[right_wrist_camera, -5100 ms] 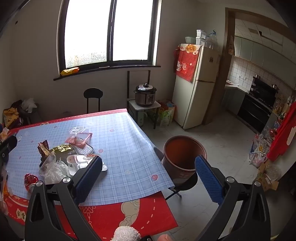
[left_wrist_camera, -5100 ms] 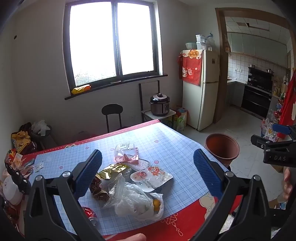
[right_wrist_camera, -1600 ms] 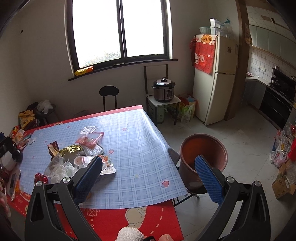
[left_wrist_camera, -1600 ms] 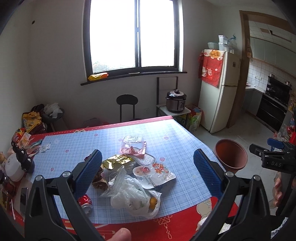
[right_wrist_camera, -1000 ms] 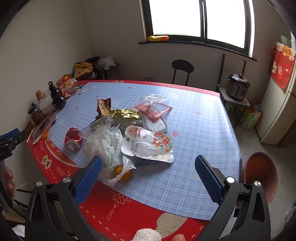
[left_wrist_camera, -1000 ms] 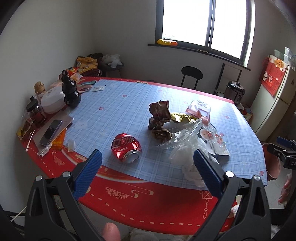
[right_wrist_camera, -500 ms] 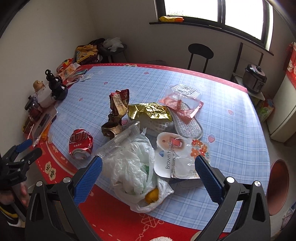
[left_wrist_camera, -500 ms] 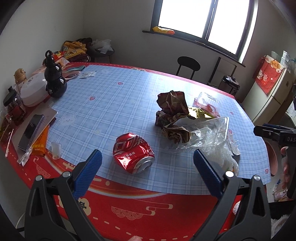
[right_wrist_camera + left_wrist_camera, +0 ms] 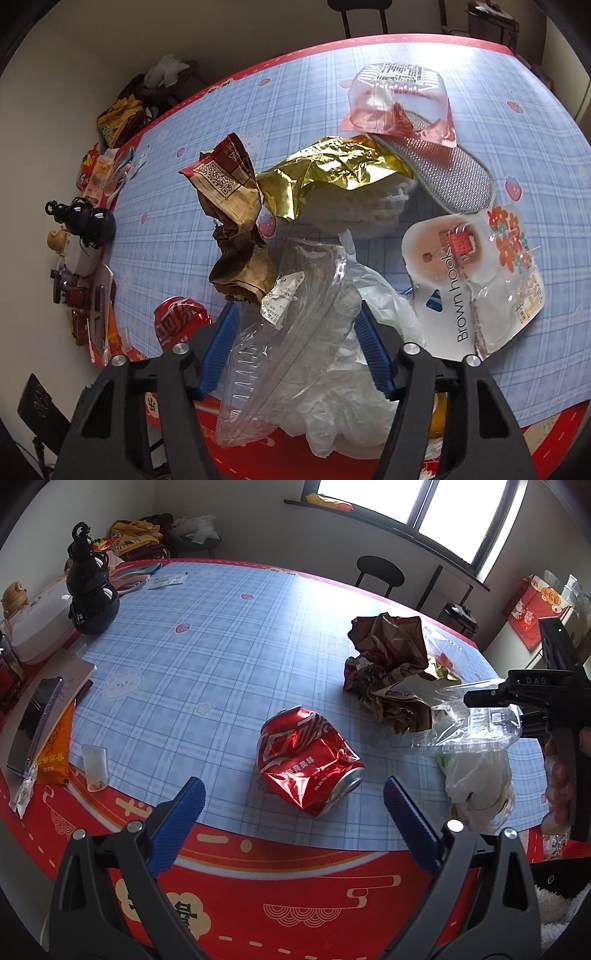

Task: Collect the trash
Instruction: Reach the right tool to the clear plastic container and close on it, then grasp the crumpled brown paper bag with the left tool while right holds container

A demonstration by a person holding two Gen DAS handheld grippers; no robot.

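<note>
A crushed red soda can (image 9: 308, 760) lies on the blue checked tablecloth, just ahead of my open, empty left gripper (image 9: 293, 805). Right of it are a crumpled brown paper bag (image 9: 391, 672), a clear plastic container (image 9: 472, 716) and a white plastic bag (image 9: 480, 779). My right gripper (image 9: 297, 343) is partly closed around the clear plastic container (image 9: 288, 332), above the white plastic bag (image 9: 354, 398); firm grip is unclear. Gold foil wrapper (image 9: 332, 173), pink clear tray (image 9: 399, 107), grey insole (image 9: 450, 177) and "Brown hook" blister pack (image 9: 472, 273) lie beyond. The can (image 9: 179, 323) shows at left.
A black gourd-shaped bottle (image 9: 90, 587), a white lidded dish (image 9: 33, 624), a phone (image 9: 33, 723) and an orange packet (image 9: 53, 753) sit along the table's left edge. A black stool (image 9: 378, 570) stands behind the table. The red table border (image 9: 295, 886) is nearest me.
Both grippers have moved down and closer to the table. The left one has neared the can. The right one has narrowed around the clear plastic container.
</note>
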